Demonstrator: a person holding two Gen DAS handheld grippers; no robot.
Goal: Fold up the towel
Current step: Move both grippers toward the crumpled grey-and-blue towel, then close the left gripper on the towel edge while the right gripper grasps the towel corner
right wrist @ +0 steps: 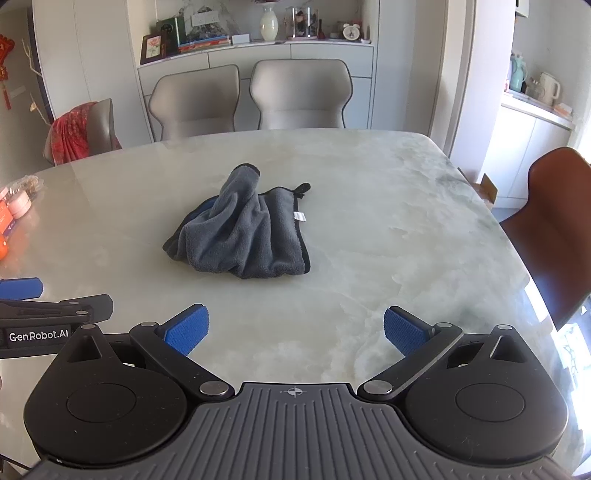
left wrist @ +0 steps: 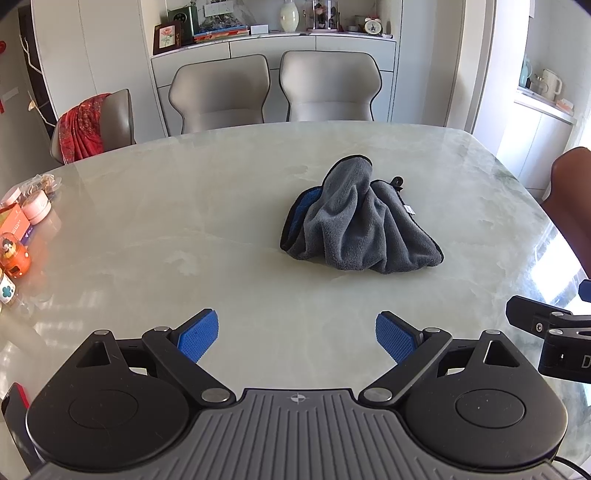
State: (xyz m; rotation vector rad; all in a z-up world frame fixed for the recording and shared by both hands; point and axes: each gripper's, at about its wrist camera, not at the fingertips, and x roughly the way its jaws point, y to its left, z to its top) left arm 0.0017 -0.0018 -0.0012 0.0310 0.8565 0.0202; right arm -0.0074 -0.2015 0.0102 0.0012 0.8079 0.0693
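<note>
- Far left edge of the desk [left wrist: 155,206]: a cluster of small goods. A pink round tin [left wrist: 36,207], lid on, contents not visible; an orange carton [left wrist: 14,220], closed; a clear bag [left wrist: 41,183] with brownish contents that cannot be identified; an orange figurine toy [left wrist: 14,254].
- Behind these, a chair draped with a red patterned cloth [left wrist: 82,127].
- Left gripper [left wrist: 296,334]: blue pads spread wide apart, nothing between them, held over the near part of the desk, well short of the towel.
- Towel [left wrist: 360,221]: grey, with a blue underside showing at its left edge, black binding, a black hanging loop and a small white tag on the right side. It lies crumpled in a heap near the middle of the desk, one corner bunched upward at the rear. Unfolded. Neither gripper touches it.
- Two pale upholstered chairs [left wrist: 275,88] stand at the far side of the desk; a sideboard shelf [left wrist: 273,35] behind carries a white vase, a framed picture, books and a small clock.
- Right gripper [right wrist: 296,330]: blue pads likewise spread wide, empty, over the near desk, apart from the towel. It sits just beside the left gripper.
- Far right: a brown chair [right wrist: 554,221] at the desk's right edge; a counter beyond holds a cream jug [right wrist: 549,88], contents not visible.
</note>
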